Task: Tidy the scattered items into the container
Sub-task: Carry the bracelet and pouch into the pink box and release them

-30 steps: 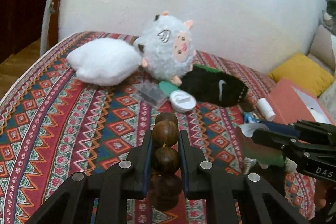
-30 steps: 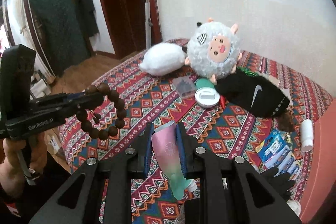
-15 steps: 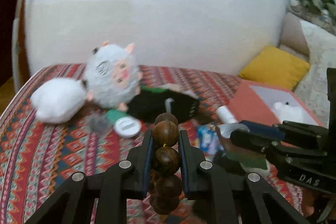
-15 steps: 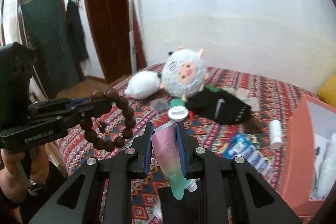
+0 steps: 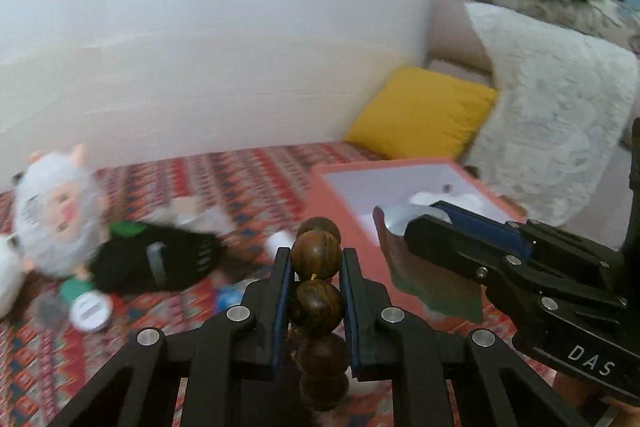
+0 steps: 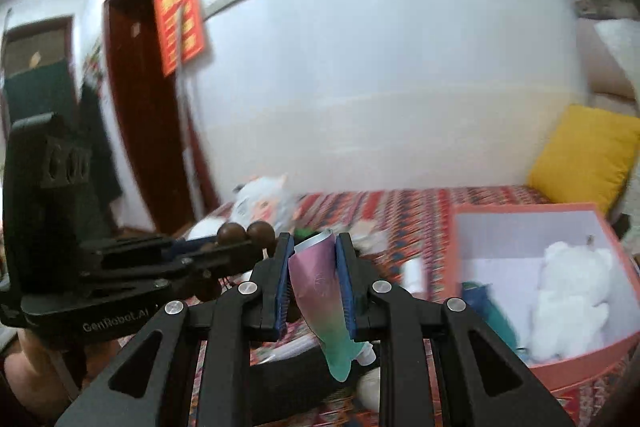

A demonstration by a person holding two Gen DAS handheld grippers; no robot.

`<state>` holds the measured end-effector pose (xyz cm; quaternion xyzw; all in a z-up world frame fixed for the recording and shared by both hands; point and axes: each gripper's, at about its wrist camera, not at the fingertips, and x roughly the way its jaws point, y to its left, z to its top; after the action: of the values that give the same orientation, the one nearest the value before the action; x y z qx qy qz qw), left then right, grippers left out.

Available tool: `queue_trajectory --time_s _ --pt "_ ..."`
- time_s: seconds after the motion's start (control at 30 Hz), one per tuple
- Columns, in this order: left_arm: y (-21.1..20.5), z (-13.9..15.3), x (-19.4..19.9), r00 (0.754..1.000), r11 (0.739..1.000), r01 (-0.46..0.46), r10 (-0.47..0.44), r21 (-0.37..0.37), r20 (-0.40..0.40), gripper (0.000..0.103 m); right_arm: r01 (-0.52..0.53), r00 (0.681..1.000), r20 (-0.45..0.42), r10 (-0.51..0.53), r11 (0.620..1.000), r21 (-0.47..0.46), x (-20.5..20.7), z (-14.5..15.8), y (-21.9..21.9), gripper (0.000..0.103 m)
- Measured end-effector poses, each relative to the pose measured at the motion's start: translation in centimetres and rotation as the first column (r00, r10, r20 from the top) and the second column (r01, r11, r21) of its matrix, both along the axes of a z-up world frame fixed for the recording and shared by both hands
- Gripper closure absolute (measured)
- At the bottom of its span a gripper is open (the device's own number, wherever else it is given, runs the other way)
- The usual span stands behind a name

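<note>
My left gripper is shut on a bracelet of brown wooden beads, which hangs down between its fingers. My right gripper is shut on a pink-to-green tube, cap end down. Both are held above the patterned bed, close to the open pink box on the right. In the left wrist view the right gripper sits over the box's near corner. A white plush and a teal item lie inside the box.
A grey sheep plush, a black sock, a round white case and a small white bottle lie on the patterned bedspread. A yellow cushion and a lace-covered sofa arm stand behind the box. A person's hand holds the left gripper.
Both grippers have swung to the right toward the pink box, each still holding its item. The sheep plush and sock have slid to the left of view; the box interior now shows.
</note>
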<state>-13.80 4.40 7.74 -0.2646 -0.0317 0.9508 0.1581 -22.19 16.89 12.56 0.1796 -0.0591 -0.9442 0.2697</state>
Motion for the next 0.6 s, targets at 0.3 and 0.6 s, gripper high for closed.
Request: queue_trajectory --time_s 0.3,0.6 --pt "8.7 2.1 -6.3 0.987 0.987 0.16 -0.16 -0.004 0.025 0.086 0.334 0.942 0.028 -0.333 0.94 -0.061 -2.3 -0.3 12.5 0.08" --pt "16.1 -1.6 -13.4 0.963 0.968 0.237 -0.223 -0.084 0.15 0.071 0.375 0.911 0.235 -0.338 0.918 -0.133 -9.4 -5.4 17.3 0.063"
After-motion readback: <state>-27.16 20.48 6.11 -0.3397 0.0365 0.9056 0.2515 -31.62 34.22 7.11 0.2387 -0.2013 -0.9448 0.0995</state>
